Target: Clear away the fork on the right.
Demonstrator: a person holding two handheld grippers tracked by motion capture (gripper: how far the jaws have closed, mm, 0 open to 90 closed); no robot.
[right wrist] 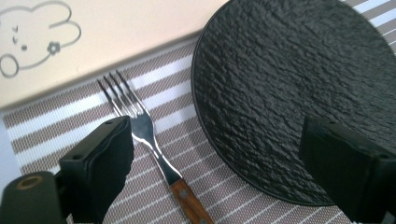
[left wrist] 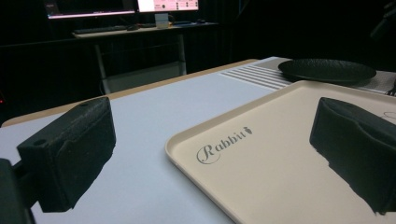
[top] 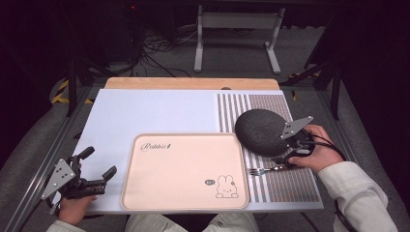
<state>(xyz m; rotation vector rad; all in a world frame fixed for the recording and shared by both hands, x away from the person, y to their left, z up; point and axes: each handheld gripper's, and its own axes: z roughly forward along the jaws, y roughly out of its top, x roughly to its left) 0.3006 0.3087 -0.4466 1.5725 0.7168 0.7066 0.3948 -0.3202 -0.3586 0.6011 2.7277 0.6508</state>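
Note:
A fork (top: 263, 170) with a wooden handle lies on the striped placemat (top: 290, 186), tines toward the tray; the right gripper view shows the fork (right wrist: 154, 149) close up. Beside it sits a round black textured plate (top: 261, 131), (right wrist: 299, 88). My right gripper (top: 290, 153) hovers open over the plate's near edge and the fork handle, nothing between its jaws (right wrist: 219, 172). A peach tray (top: 183, 171) with a rabbit drawing occupies the table's front middle. My left gripper (top: 99, 166) stands open at the front left, its jaws straddling the tray's corner (left wrist: 210, 154).
The white table surface (top: 145, 111) stretches behind the tray, with a wooden strip (top: 193, 83) along its far edge. Beyond it stand a white metal frame (top: 237, 38) and cables on the floor. A desk with monitors (left wrist: 140, 7) is in the dark background.

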